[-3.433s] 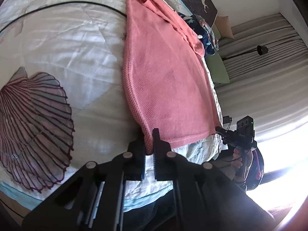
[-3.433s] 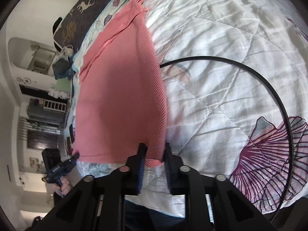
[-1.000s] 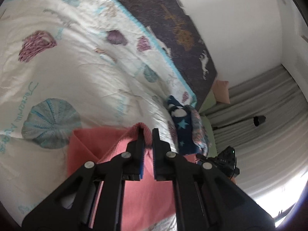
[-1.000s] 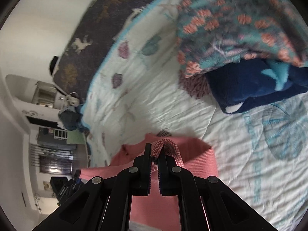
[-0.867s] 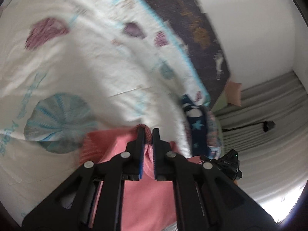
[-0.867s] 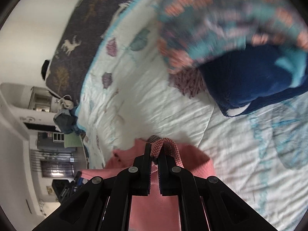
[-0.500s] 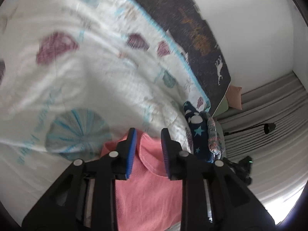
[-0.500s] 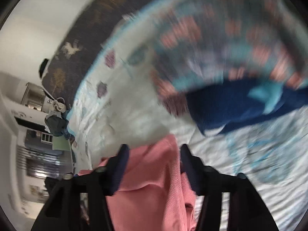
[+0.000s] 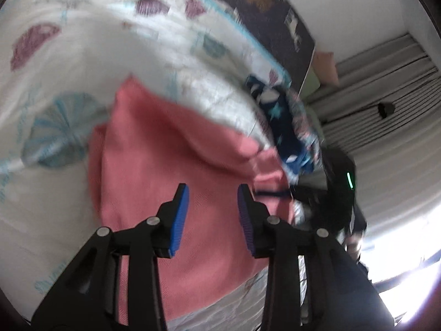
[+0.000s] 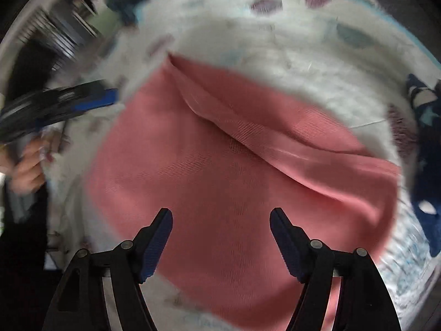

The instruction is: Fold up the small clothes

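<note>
- The pink garment (image 10: 237, 182) lies folded over on the shell-print bed quilt (image 10: 289, 47).
- Left hand-held gripper (image 9: 212, 207) hovers above it, jaws apart, empty.
- Right hand-held gripper (image 10: 220, 229) hovers, wide, empty.

Both grippers have black linkage arms with silver screws and fingers (image 9: 179, 209) (image 10: 155, 237) faced in ribbed blue pads.

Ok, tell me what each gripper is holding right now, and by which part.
Nothing. The left gripper and right gripper are both open, fingers apart with nothing between them, over the pink garment, which lies on the quilt.
</note>
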A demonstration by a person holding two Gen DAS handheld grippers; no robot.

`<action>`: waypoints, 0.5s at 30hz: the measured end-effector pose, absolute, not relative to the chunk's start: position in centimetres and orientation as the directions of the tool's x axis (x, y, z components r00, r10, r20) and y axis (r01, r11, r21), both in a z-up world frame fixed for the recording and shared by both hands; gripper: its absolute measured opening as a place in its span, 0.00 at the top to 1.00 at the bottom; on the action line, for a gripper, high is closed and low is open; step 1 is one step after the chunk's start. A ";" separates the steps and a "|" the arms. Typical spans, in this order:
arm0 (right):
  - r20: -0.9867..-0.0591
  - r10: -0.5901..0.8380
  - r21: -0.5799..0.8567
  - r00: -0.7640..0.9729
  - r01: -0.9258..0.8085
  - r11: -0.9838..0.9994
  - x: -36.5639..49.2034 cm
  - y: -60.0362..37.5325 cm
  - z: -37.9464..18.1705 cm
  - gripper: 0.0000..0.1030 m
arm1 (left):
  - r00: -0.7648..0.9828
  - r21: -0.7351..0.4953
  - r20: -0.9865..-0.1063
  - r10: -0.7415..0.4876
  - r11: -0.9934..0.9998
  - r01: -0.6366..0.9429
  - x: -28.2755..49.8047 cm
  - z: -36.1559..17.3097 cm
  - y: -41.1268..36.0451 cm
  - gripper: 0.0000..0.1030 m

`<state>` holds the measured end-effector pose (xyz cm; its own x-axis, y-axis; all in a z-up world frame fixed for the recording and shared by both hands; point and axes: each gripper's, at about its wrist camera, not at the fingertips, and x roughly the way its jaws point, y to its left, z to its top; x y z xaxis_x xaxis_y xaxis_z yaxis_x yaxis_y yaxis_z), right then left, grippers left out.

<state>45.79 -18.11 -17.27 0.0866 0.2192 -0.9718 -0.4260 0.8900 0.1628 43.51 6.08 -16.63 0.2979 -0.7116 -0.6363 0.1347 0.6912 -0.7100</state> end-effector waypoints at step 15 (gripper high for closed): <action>-0.905 0.071 0.100 0.420 0.049 0.994 52.1 -29.1 -15.1 0.29 | 0.349 -0.630 -0.716 -0.605 0.775 0.051 40.6 -18.5 11.3 0.52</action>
